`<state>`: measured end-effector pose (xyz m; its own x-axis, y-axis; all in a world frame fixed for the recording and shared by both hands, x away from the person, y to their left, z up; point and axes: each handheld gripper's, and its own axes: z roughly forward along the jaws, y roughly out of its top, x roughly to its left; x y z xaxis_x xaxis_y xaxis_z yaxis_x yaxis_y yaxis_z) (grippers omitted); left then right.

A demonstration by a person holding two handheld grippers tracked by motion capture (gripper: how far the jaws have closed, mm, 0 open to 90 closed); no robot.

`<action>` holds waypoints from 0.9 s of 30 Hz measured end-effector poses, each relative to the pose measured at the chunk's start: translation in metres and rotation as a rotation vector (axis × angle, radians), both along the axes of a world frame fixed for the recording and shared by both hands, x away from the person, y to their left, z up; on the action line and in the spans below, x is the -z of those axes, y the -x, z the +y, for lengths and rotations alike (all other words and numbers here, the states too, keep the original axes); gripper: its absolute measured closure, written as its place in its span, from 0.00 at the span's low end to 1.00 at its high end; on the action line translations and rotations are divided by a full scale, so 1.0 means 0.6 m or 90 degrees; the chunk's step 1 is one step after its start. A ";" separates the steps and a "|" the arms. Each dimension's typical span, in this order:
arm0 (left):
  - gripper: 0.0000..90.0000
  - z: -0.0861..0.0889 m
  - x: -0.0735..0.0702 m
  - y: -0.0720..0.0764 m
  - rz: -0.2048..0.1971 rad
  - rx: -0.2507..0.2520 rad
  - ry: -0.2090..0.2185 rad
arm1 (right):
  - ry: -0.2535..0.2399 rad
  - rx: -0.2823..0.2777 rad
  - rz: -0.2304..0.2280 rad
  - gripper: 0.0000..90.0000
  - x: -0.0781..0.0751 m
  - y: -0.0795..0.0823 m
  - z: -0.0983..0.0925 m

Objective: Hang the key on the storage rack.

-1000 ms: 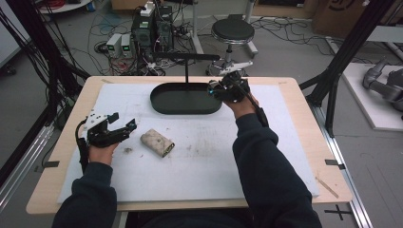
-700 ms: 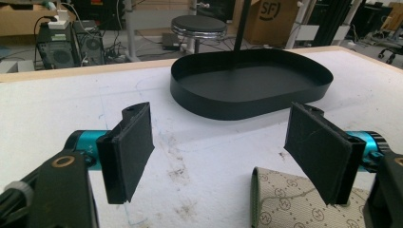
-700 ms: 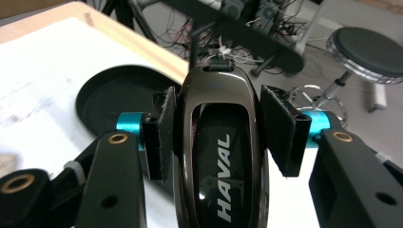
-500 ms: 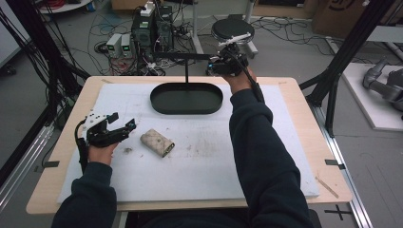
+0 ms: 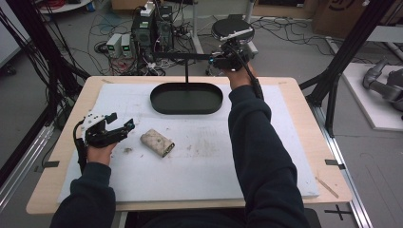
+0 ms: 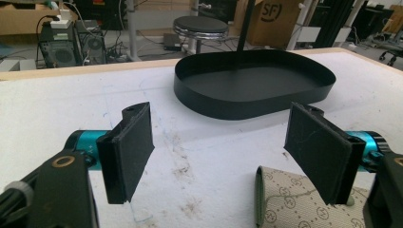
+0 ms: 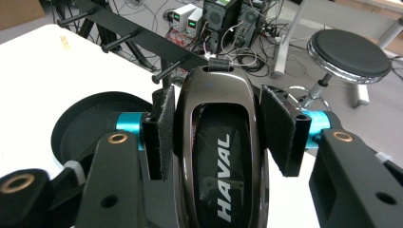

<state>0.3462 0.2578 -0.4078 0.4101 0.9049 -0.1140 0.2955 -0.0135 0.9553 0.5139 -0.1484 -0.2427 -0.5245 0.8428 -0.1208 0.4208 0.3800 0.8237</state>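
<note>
My right gripper is raised above the table's far edge, level with the bar of a black peg rack. It is shut on a glossy dark key fob marked HAVAL, whose loop end points at the rack's pegs. The rack's post rises from a black oval tray. My left gripper rests open on the white mat at the left. A beige patterned pouch lies just right of it. In the left gripper view the pouch sits under the right pad, with the tray beyond.
A white mat covers the wooden table. Behind the far edge stand a round stool, computer boxes and loose cables. Black frame posts rise at both sides.
My right gripper has lifted with the key fob from above the tray, up and away to the rack's bar. The left gripper and the pouch have stayed put.
</note>
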 end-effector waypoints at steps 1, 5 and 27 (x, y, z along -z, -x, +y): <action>0.27 -0.001 0.000 0.000 0.001 0.000 0.000 | 0.000 0.000 0.000 0.55 0.000 0.000 0.000; 0.27 -0.002 -0.002 0.002 -0.003 -0.001 -0.002 | 0.000 0.012 0.001 0.55 0.000 -0.006 -0.006; 0.27 -0.001 -0.001 0.001 -0.004 -0.001 0.005 | -0.010 0.087 0.017 0.55 0.052 -0.037 -0.031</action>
